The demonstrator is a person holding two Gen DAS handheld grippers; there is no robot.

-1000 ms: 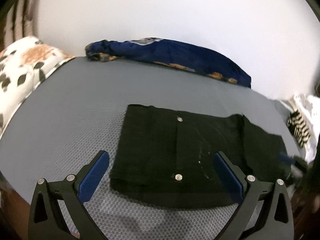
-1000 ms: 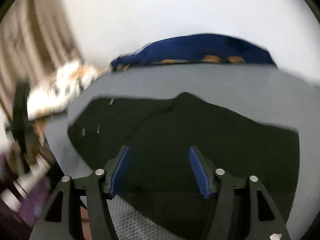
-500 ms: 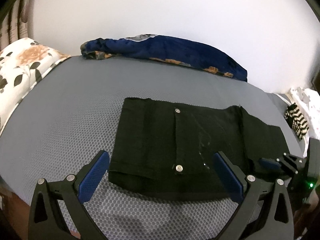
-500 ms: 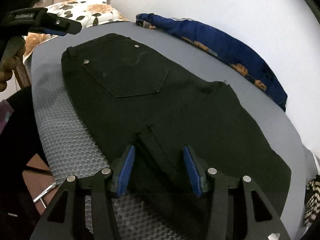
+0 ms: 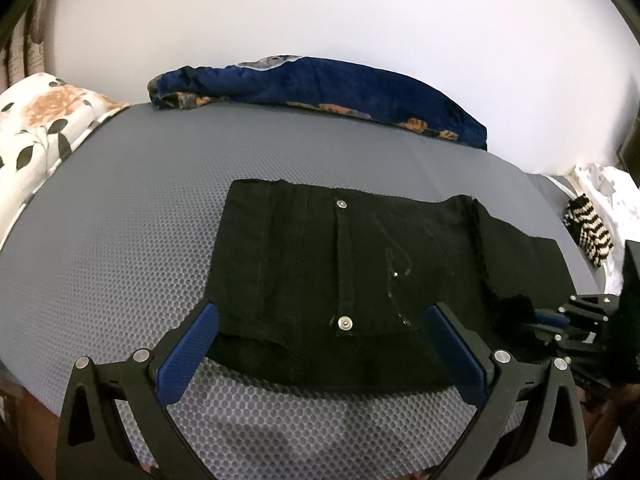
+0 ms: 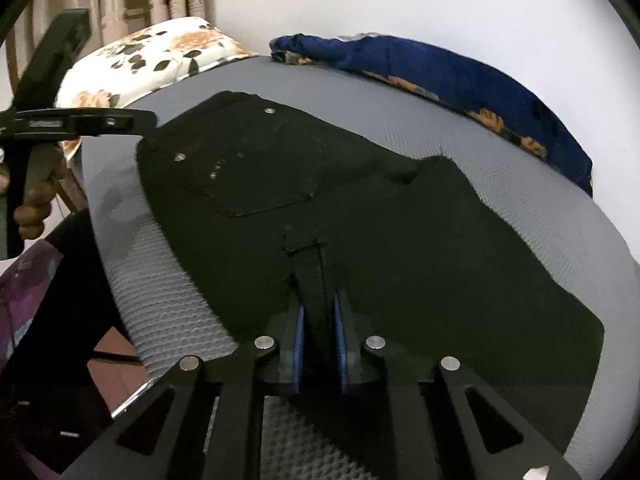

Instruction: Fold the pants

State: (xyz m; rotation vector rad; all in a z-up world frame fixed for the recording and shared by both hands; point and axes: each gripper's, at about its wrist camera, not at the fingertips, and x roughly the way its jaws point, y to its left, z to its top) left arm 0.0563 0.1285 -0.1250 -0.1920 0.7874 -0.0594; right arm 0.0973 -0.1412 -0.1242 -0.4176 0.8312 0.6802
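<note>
Black pants (image 5: 344, 264) lie flat on a grey mesh-covered surface (image 5: 120, 240), back pocket with metal rivets up, waistband to the left. My left gripper (image 5: 316, 340) is open and empty, hovering over the near edge of the pants at the waist end. My right gripper (image 6: 318, 320) is shut on a raised fold of the black pants (image 6: 400, 240) at their near edge. It shows in the left wrist view (image 5: 552, 320) at the right, pinching the fabric. The left gripper appears in the right wrist view (image 6: 72, 124) at the far left.
A dark blue flowered blanket (image 5: 320, 92) lies along the far edge by the white wall. A floral pillow (image 5: 36, 128) sits at the left. A black-and-white striped item (image 5: 588, 228) lies at the right. The surface's near edge drops off below my grippers.
My right gripper has closed on a fold of the pants at the near edge. The left gripper has stayed open and drifted slightly closer over the waist end.
</note>
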